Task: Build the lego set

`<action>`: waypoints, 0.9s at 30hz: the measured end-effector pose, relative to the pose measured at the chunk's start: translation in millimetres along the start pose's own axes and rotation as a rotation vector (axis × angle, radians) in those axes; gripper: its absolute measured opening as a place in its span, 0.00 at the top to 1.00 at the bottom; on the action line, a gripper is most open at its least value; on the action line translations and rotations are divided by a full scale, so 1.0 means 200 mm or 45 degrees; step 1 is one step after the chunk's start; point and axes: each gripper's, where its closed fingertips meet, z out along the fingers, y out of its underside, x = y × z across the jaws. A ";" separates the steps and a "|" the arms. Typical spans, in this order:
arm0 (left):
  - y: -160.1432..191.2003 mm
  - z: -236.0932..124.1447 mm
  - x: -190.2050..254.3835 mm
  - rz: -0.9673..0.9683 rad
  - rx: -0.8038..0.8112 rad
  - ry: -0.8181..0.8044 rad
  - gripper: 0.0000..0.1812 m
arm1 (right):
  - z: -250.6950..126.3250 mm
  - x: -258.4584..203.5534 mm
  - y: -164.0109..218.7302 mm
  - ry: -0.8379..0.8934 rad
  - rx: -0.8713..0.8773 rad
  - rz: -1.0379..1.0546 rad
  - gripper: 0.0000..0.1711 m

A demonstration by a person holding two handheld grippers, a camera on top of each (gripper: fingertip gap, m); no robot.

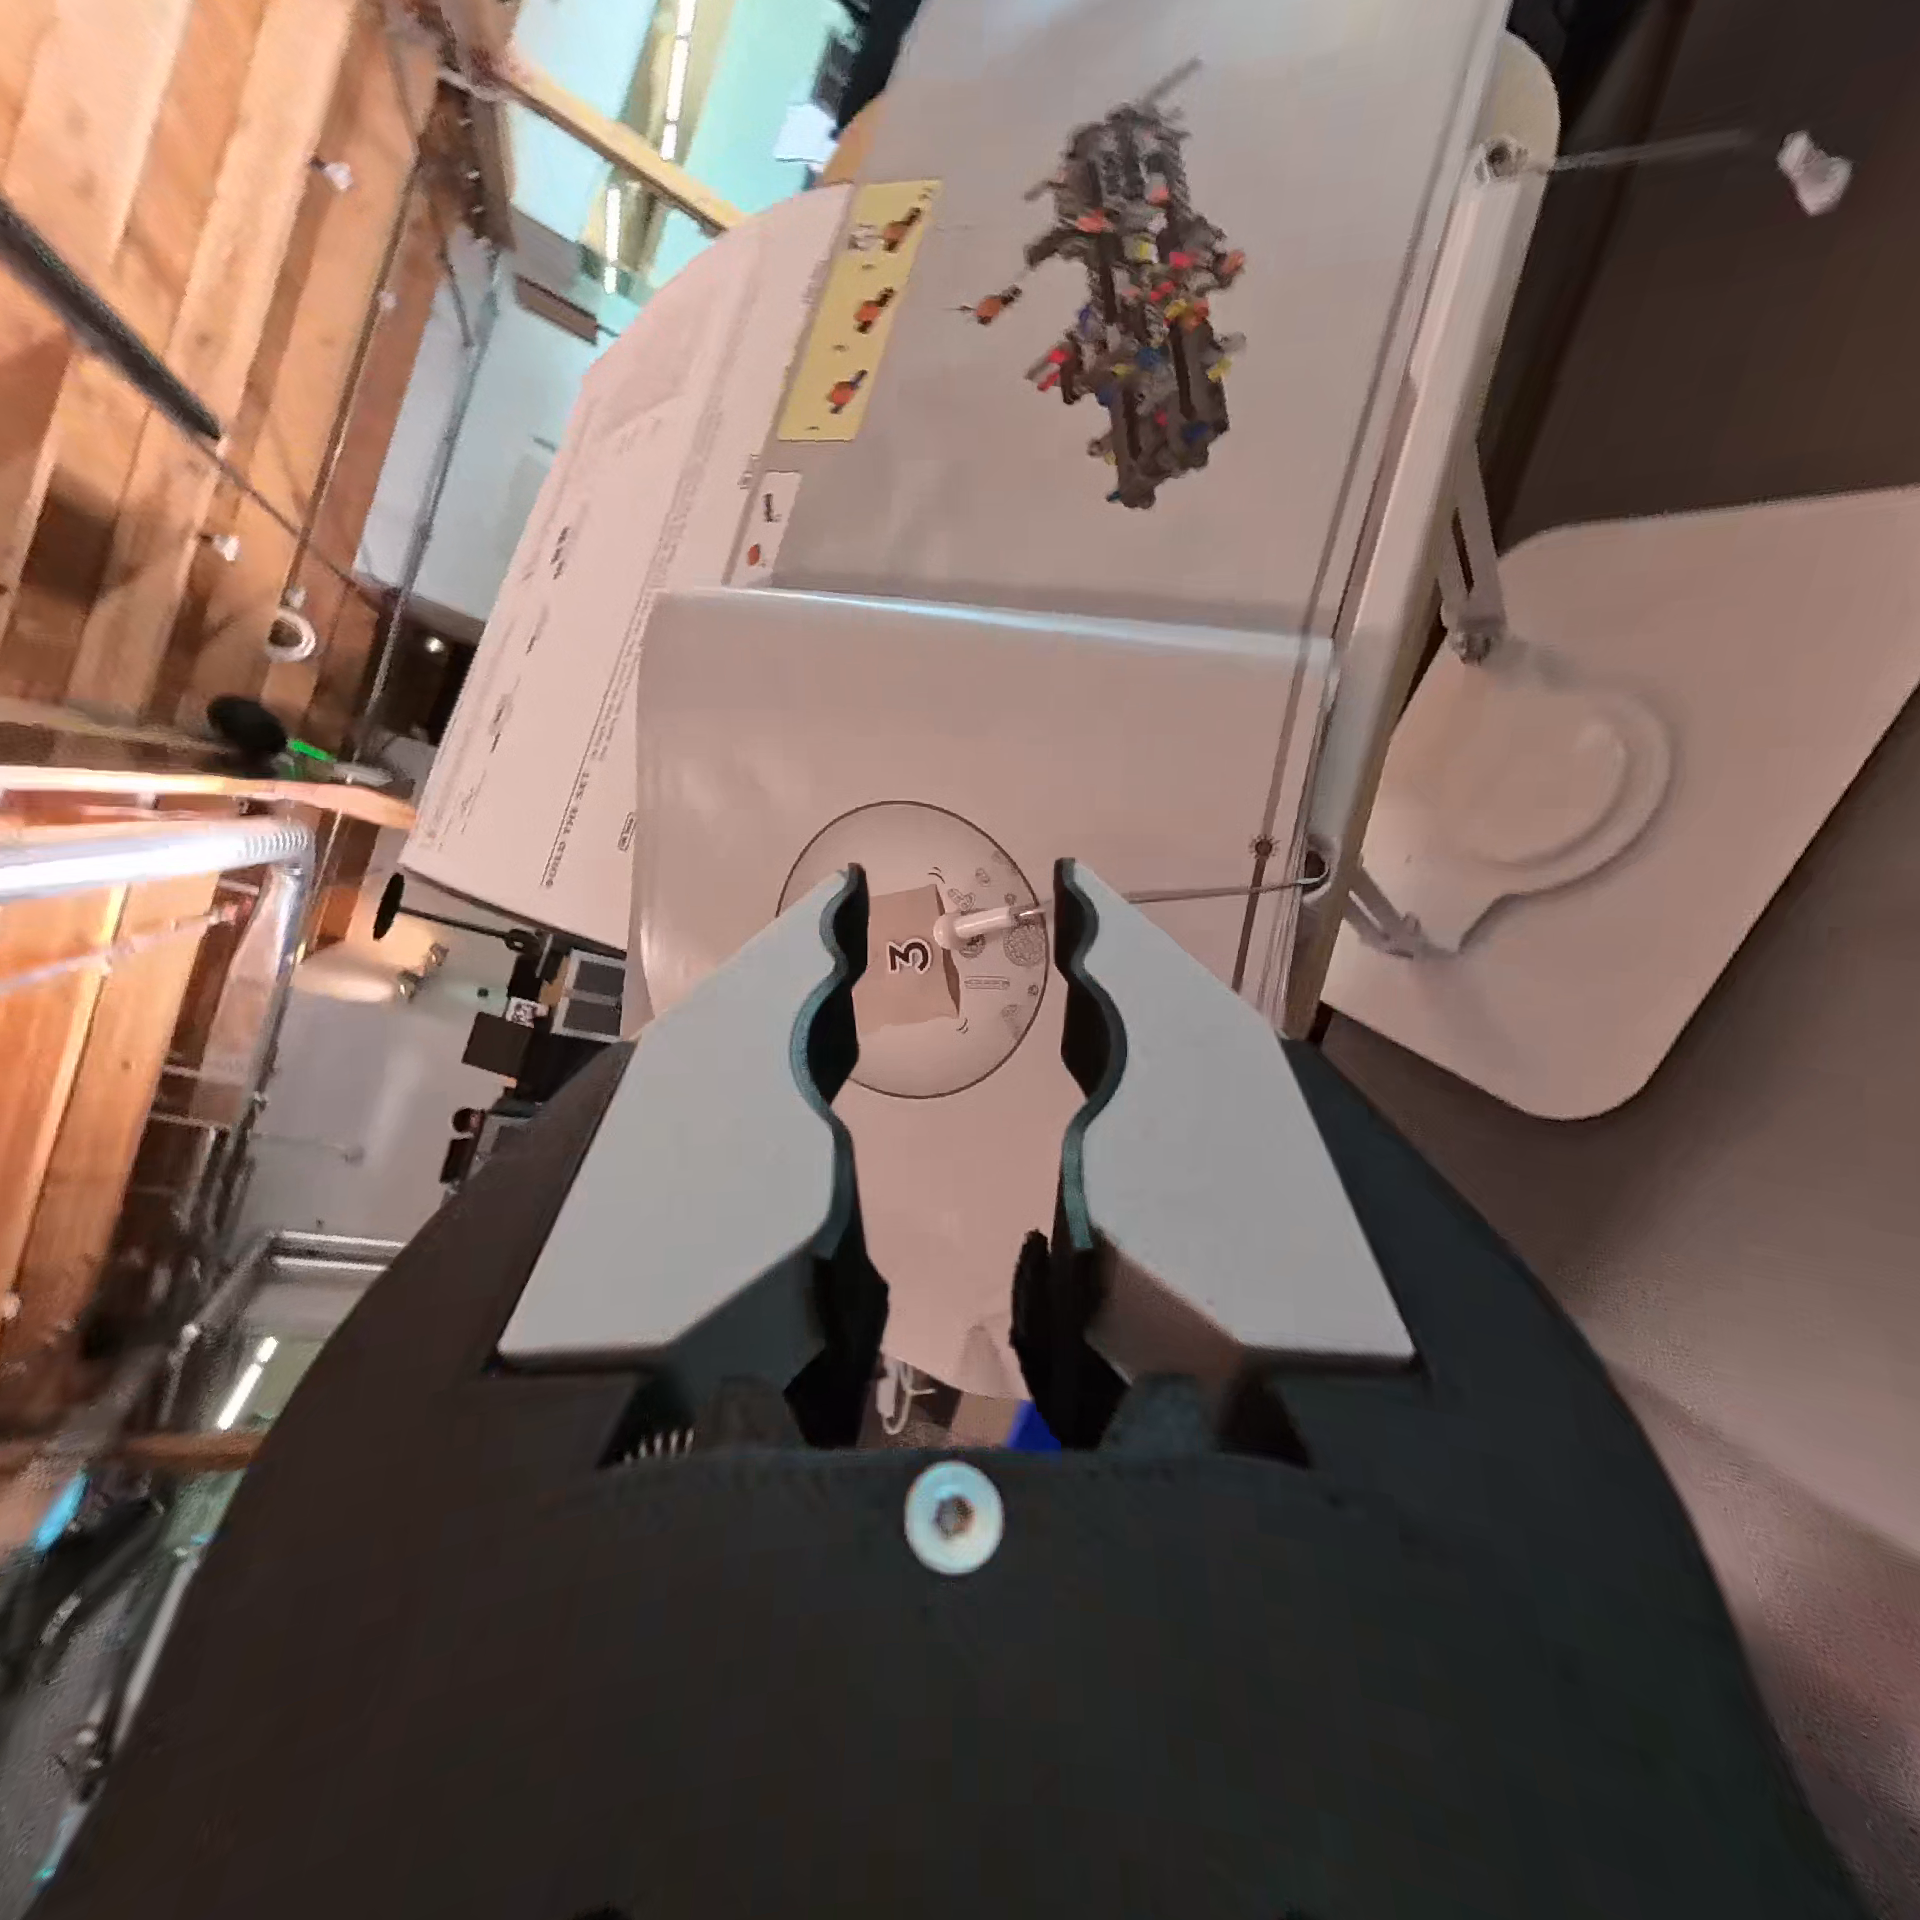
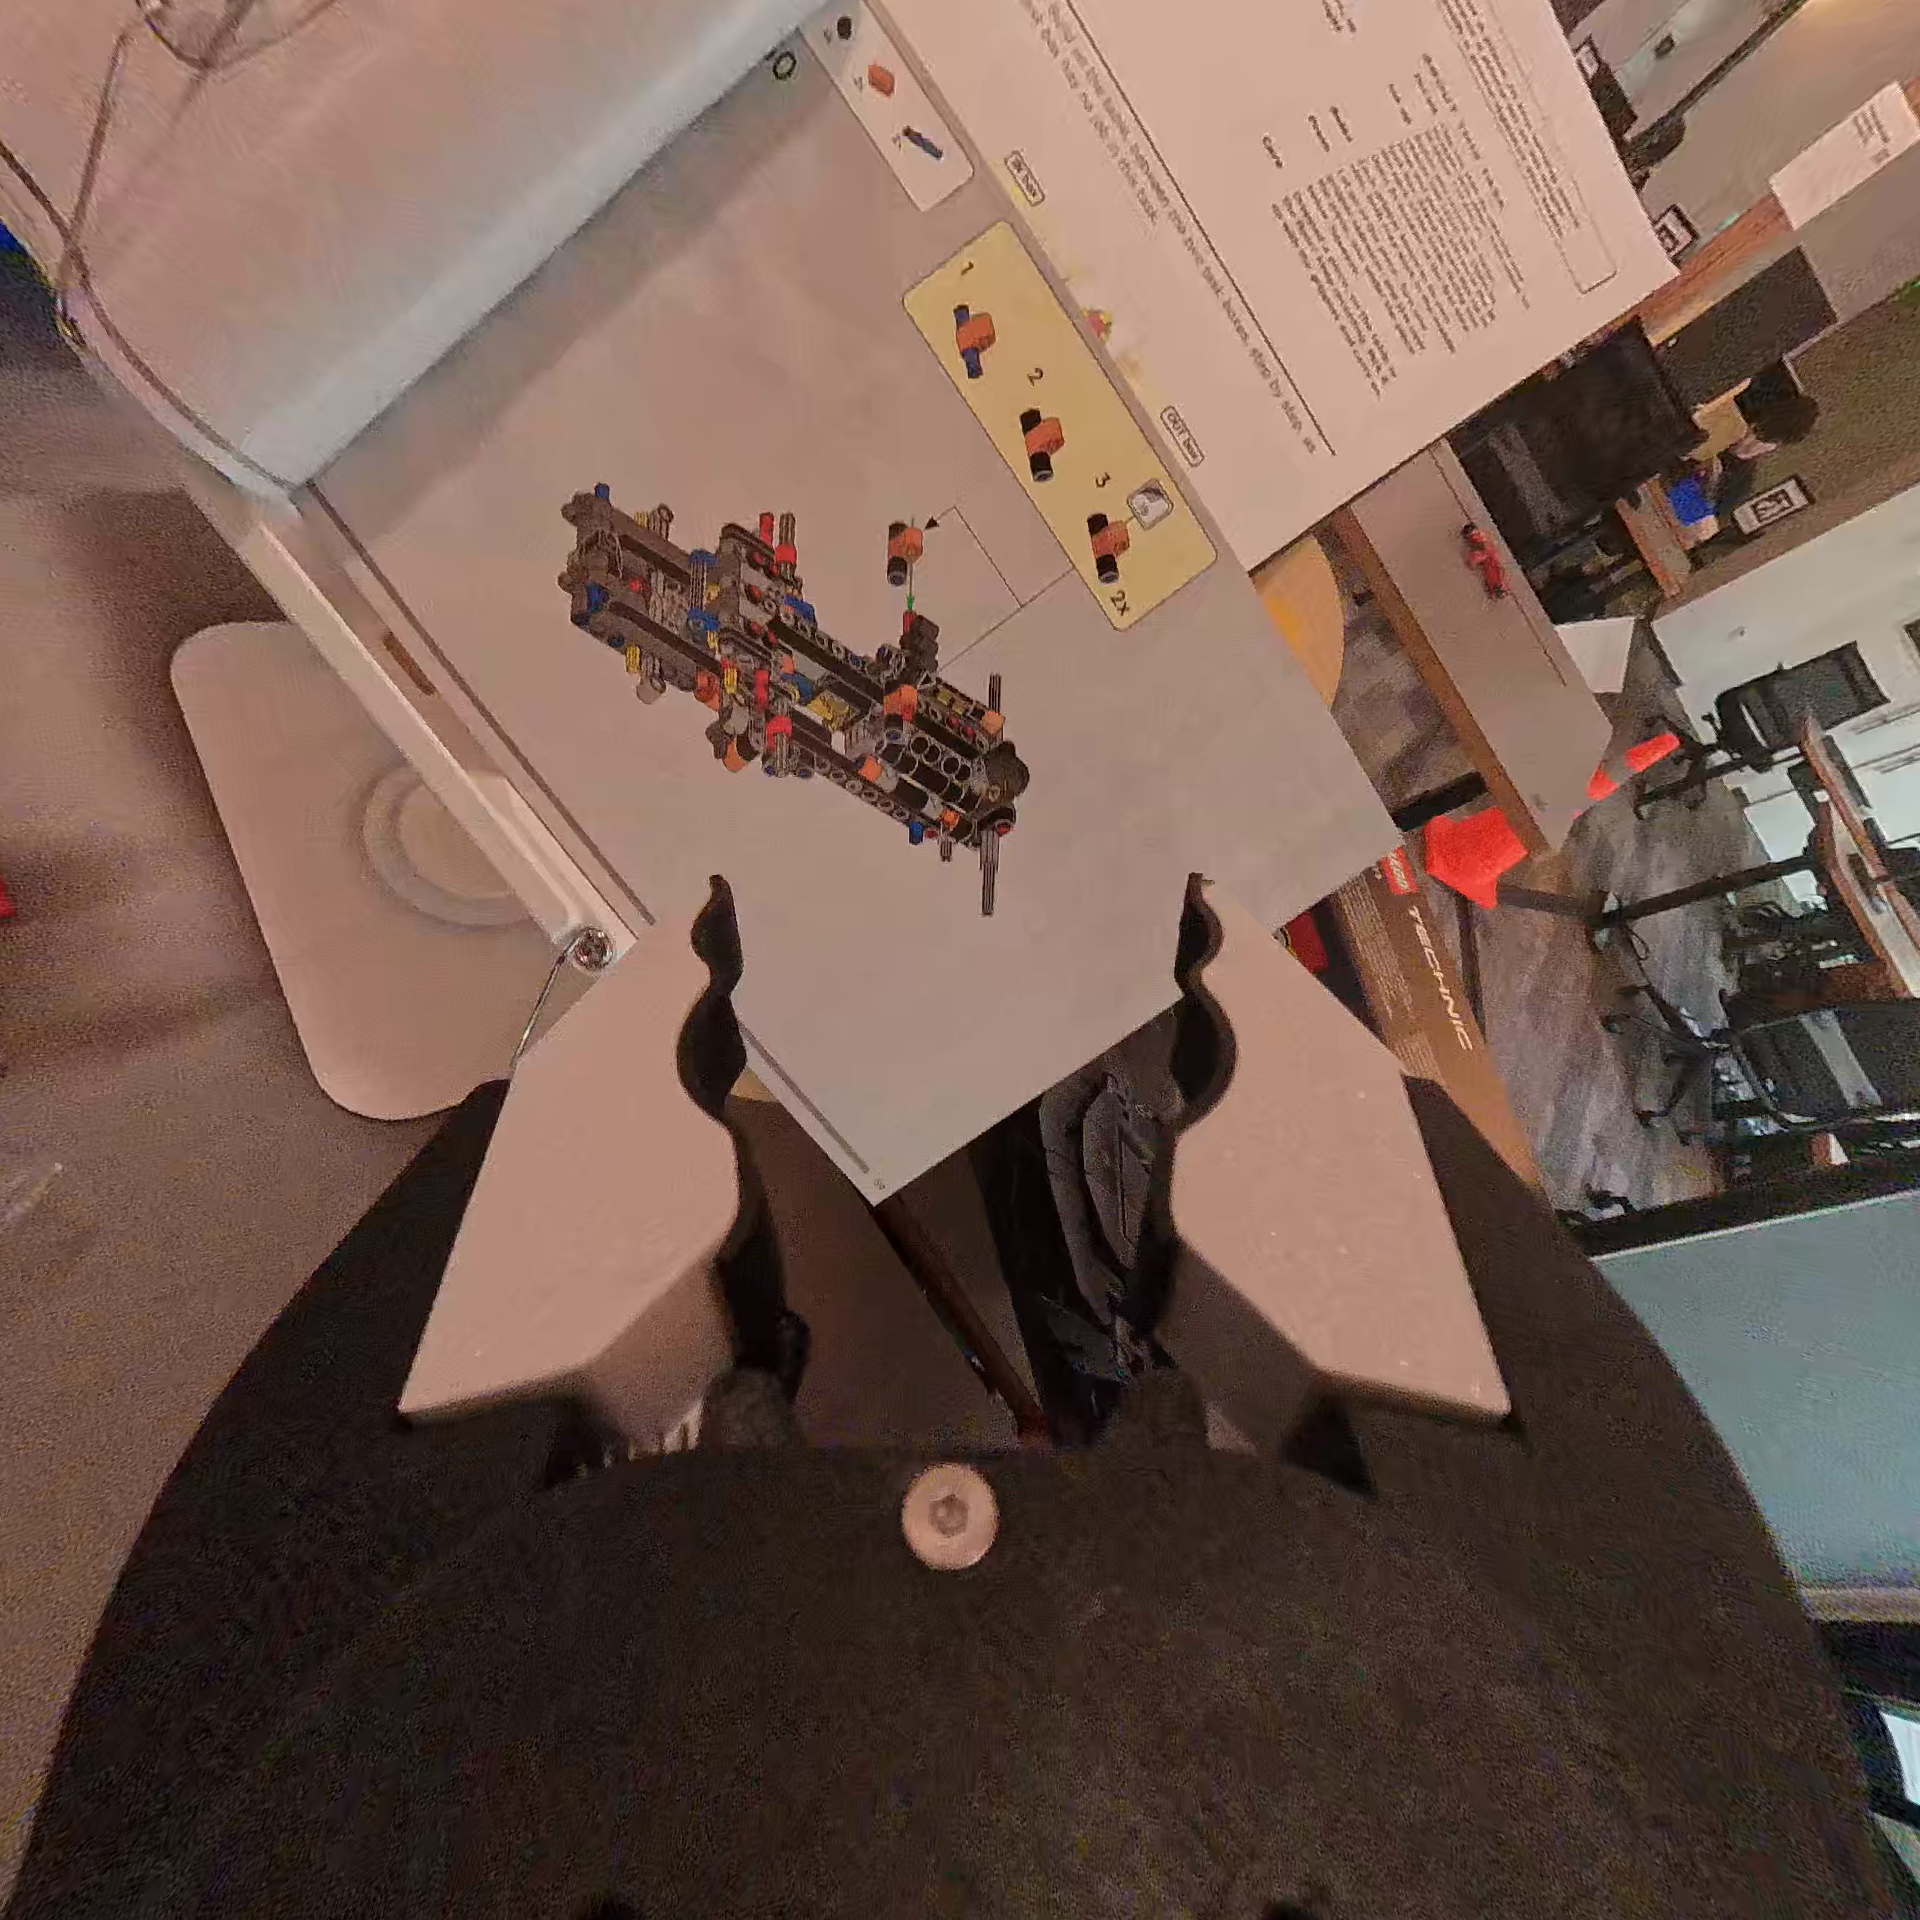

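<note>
While no loose bricks show in either view, the task's thing on hand is the manual [image 2: 831, 644], open on a white stand [image 1: 1538, 790] on the table, its page drawing a grey chassis beside a yellow 3-step inset. A wire clip [image 1: 987, 923] pins the lower page. The left gripper [image 1: 961, 894] faces that clip, jaws partly open and empty. The right gripper [image 2: 956, 904] gapes wider at the page's lower corner, also empty. A set box [image 2: 1434, 977] lies further right. My worry: closing on the thin page could crease or tear it, or tip the stand.
</note>
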 end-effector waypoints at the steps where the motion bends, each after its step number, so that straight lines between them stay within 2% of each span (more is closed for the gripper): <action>1: 0.01 0.02 0.00 0.034 -0.003 0.016 0.81 | 0.02 0.00 -0.02 -0.017 0.014 0.016 0.52; 3: 0.01 0.05 0.04 0.094 -0.003 0.079 0.81 | 0.02 -0.02 -0.05 -0.046 0.047 0.044 0.54; 5: 0.03 0.10 0.08 0.186 -0.025 0.110 0.81 | 0.02 -0.08 -0.06 -0.095 0.075 0.046 0.60; 8: 0.10 0.18 0.16 0.334 -0.116 0.176 0.81 | 0.04 -0.17 -0.02 -0.128 0.047 0.017 0.62; 11: 0.11 0.17 0.20 0.332 -0.140 0.216 0.82 | 0.02 -0.26 0.03 -0.174 0.017 0.012 0.63; 13: 0.10 0.10 0.20 0.275 -0.139 0.192 0.82 | -0.04 -0.38 0.04 -0.275 0.031 0.032 0.70; 17: 0.05 -0.12 0.28 0.124 -0.140 0.194 0.82 | -0.16 -0.69 0.07 -0.492 0.049 0.083 0.70; 20: 0.08 -0.30 0.43 0.056 -0.205 0.242 0.83 | -0.23 -0.91 0.11 -0.583 0.046 0.054 0.70; 24: 0.12 -0.51 0.72 -0.088 -0.208 0.462 0.86 | -0.29 -1.16 0.21 -0.677 -0.003 0.034 0.74; 27: 0.14 -0.59 0.93 -0.201 -0.207 0.591 0.86 | -0.32 -1.32 0.30 -0.783 -0.077 0.147 0.74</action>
